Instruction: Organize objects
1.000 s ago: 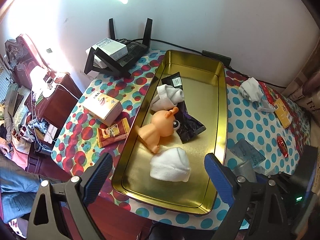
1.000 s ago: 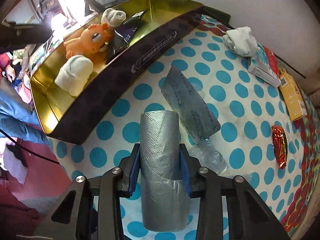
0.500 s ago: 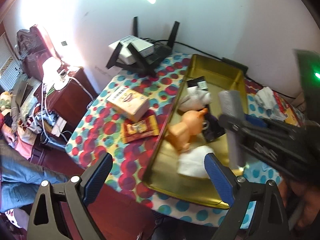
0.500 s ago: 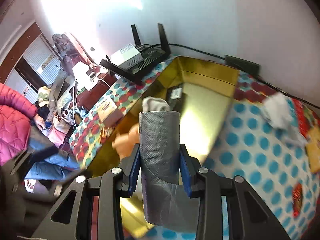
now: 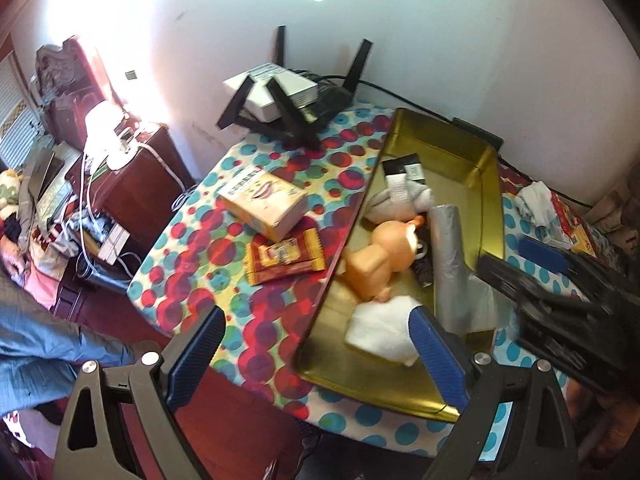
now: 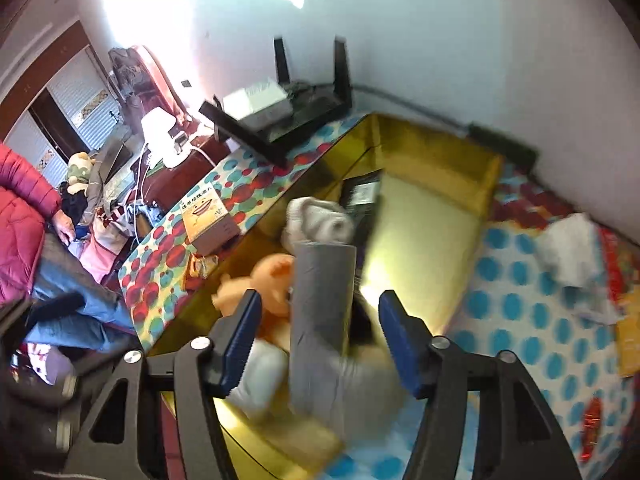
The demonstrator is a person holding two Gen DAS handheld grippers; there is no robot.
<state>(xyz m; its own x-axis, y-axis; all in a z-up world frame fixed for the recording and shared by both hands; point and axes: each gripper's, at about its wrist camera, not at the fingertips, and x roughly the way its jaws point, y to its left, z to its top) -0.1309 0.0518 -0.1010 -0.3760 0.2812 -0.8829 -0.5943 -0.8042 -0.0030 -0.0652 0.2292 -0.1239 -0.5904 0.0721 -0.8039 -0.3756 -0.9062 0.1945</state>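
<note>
Gold tray (image 5: 490, 184) holds grey roll (image 5: 450, 264), orange toy (image 5: 380, 256), white socks (image 5: 380, 330); both hand-held grippers (image 6: 320, 340) (image 5: 316, 354) spread wide.

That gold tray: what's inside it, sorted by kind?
In the gold tray:
White sock bundles: 2
Orange toy: 1
Grey bag roll: 1
Dark packet: 1
Total: 5

gold tray (image 5: 490, 184): 1
grey roll (image 5: 450, 256): 1
orange toy (image 5: 384, 256): 1
white socks in tray: 2 (image 5: 384, 330) (image 5: 400, 202)
cardboard box (image 5: 264, 200): 1
snack packet (image 5: 286, 256): 1
</note>
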